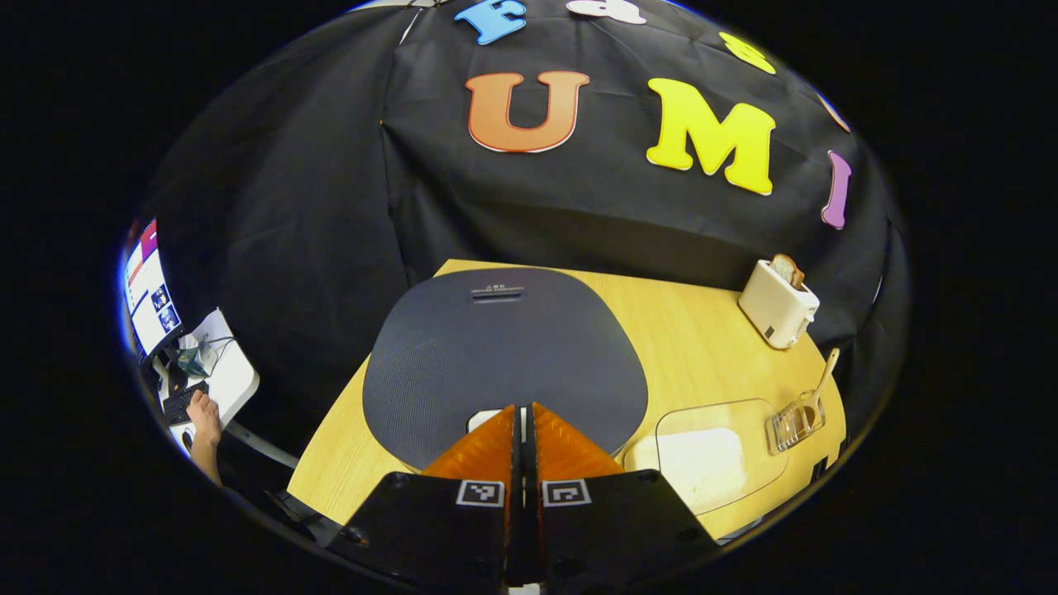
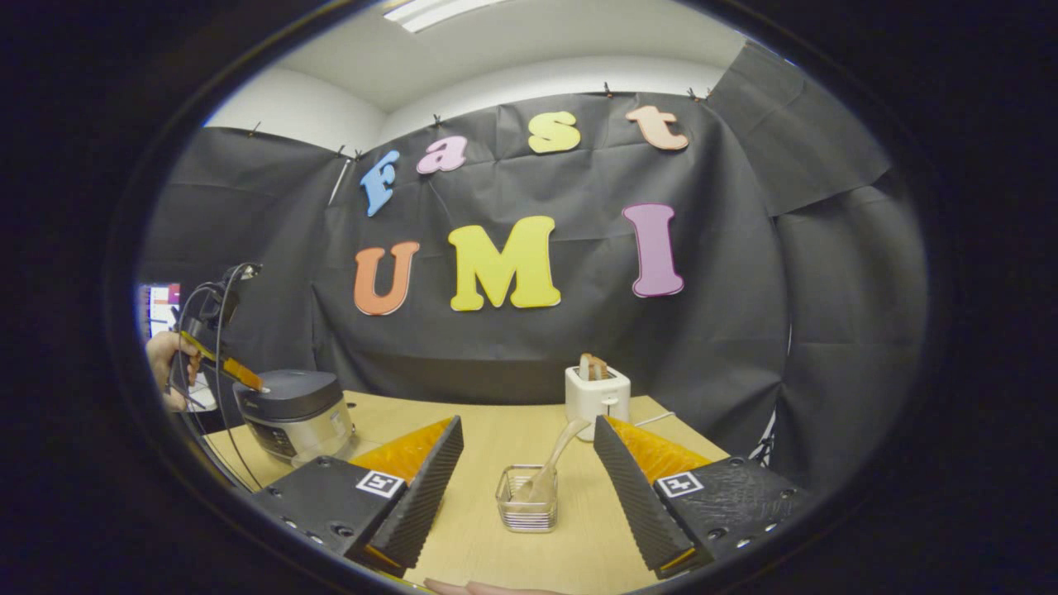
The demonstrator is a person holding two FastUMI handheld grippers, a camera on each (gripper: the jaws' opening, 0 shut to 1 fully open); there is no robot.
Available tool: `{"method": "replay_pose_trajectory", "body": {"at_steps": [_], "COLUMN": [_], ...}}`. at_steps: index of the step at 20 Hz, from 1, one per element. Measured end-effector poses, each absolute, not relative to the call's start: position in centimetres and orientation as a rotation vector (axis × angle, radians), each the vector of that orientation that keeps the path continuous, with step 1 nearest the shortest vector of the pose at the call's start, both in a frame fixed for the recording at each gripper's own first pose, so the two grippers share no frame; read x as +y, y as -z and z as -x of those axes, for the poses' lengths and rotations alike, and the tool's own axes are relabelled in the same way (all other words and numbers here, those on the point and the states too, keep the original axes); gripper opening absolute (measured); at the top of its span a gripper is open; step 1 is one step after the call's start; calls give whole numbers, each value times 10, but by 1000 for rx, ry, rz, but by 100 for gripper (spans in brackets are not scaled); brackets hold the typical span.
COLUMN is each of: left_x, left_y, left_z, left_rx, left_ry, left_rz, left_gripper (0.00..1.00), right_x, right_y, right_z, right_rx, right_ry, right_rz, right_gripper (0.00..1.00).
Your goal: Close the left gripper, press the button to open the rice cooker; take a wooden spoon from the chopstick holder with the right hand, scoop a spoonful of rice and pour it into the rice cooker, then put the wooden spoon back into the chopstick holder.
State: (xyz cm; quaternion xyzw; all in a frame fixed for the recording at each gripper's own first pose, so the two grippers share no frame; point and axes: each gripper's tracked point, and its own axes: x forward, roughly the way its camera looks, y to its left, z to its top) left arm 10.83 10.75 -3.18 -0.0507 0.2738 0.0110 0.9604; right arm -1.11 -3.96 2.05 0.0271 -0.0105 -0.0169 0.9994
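Observation:
In the left gripper view the rice cooker's dark grey lid (image 1: 496, 347) lies right below me. My left gripper (image 1: 522, 411) is shut and empty, its tips just over a pale button (image 1: 486, 418) at the lid's near edge. A clear chopstick holder (image 1: 795, 423) with a wooden spoon (image 1: 826, 373) stands at the table's right. Beside it sits a clear box of white rice (image 1: 711, 456). In the right gripper view my right gripper (image 2: 526, 475) is open, the holder (image 2: 526, 498) and leaning spoon (image 2: 560, 450) just beyond its fingers. A hand holds the left gripper (image 2: 253, 383) at the cooker (image 2: 293, 413).
A white toaster (image 1: 777, 303) with bread stands at the back right of the wooden table (image 1: 702, 339); it also appears behind the holder (image 2: 597, 395). Off the table's left edge are a monitor (image 1: 149, 289) and a person's hand (image 1: 203, 417) at a keyboard. A fingertip (image 2: 479, 587) shows near me.

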Motion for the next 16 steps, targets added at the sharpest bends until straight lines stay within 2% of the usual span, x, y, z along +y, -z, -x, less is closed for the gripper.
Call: {"method": "replay_pose_trajectory", "body": {"at_steps": [5,6,7,9,10,11,12,13,16], "left_x": [119,118,117,123,120,114,112,115,120], "left_y": [-32,-46,-60,-81,-85,-88,-90,-91,-95], "left_z": [-123,-123,-123,-118,-114,-108,-105,-99,-87], "left_rx": [342,294,249,176,166,152,145,137,101], "left_ry": [-82,-89,-110,-160,-161,-160,-167,-182,-216], "left_rz": [34,22,9,-17,-17,-12,-9,-11,-16], "left_gripper": [3,11,13,62,73,73,93,99,99], "right_x": [-46,-46,-46,-46,-47,-48,-47,-46,-46], "right_y": [-21,-19,-19,-18,-18,-17,-15,-13,-8], "right_z": [10,10,9,7,7,7,6,4,-1], "right_rx": [-18,-14,-10,-8,-7,-5,-2,6,29], "right_ry": [46,48,49,47,48,51,51,48,48], "right_rz": [-63,-64,-65,-63,-62,-64,-70,-76,-78], "right_gripper": [94,94,95,95,94,94,94,94,96]}}
